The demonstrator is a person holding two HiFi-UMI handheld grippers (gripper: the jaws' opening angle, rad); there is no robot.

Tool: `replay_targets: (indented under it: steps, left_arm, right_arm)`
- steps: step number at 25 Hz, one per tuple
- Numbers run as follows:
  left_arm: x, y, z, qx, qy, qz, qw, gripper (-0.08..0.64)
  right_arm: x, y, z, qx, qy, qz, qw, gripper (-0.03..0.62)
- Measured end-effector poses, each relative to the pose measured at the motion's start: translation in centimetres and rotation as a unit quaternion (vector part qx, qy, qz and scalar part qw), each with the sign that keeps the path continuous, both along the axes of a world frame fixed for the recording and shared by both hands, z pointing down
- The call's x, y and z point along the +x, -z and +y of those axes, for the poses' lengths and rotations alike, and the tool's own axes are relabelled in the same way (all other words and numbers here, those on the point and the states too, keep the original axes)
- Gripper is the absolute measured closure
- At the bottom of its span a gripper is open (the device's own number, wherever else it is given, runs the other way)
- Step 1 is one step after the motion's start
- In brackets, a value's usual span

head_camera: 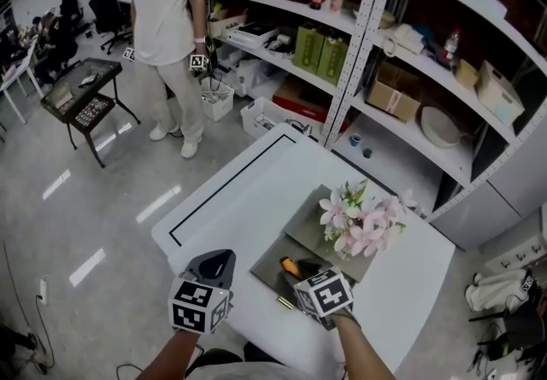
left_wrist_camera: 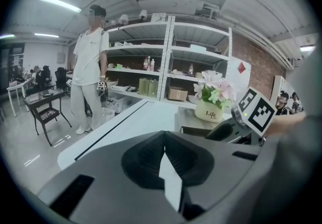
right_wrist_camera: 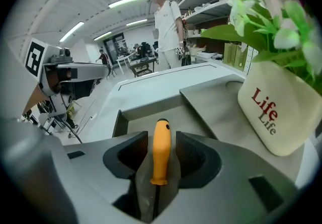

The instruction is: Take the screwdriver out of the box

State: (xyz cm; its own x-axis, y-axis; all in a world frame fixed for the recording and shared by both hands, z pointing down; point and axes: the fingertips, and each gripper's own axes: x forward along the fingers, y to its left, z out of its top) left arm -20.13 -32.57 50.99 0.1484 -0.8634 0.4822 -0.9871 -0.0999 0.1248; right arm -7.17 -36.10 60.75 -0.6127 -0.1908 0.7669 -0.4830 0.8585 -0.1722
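The screwdriver [head_camera: 290,267] has an orange handle and a thin dark shaft, and it lies in the open grey box [head_camera: 272,260] on the white table. My right gripper [head_camera: 301,274] reaches into the box. In the right gripper view its jaws [right_wrist_camera: 161,137] stand open on either side of the orange handle [right_wrist_camera: 161,155], with a narrow gap on each side. The shaft runs back between the fingers. My left gripper [head_camera: 214,266] hovers left of the box, above the table. It is shut and holds nothing [left_wrist_camera: 163,140].
A cream flower pot [head_camera: 359,225] marked "Life" [right_wrist_camera: 276,112] stands on the grey lid [head_camera: 312,225] just behind the box. A black line [head_camera: 224,190] borders the table top. A person [head_camera: 167,20] stands on the floor beyond, beside metal shelves [head_camera: 385,45].
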Motion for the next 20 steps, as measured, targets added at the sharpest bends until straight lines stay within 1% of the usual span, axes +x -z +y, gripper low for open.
replay_targets:
  steps: [6, 10, 13, 14, 20]
  left_arm:
    - [-0.7, -0.3, -0.6, 0.0, -0.003, 0.005, 1.0, 0.557]
    - [-1.3, -0.4, -0.8, 0.001, -0.012, 0.012, 0.9999, 0.557]
    - [-1.6, -0.3, -1.1, 0.003, -0.026, 0.017, 0.9995, 0.557]
    - [-1.7, -0.3, -1.1, 0.003, -0.031, 0.019, 0.9993, 0.557]
    - [-1.6, -0.1, -1.1, 0.006, -0.065, 0.025, 0.9975, 0.557]
  right_arm:
    - [-0.3, -1.4, 0.2, -0.016, 0.011, 0.036, 0.999, 0.414]
    - [-0.3, -1.9, 0.1, -0.003, 0.01, 0.066, 0.998, 0.445]
    - [-0.3, -1.8, 0.2, 0.004, 0.01, 0.08, 0.997, 0.454]
    - [-0.4, -1.8, 0.2, 0.008, 0.01, 0.085, 0.996, 0.466]
    - [-0.5, -2.1, 0.3, 0.027, 0.007, 0.101, 0.994, 0.472]
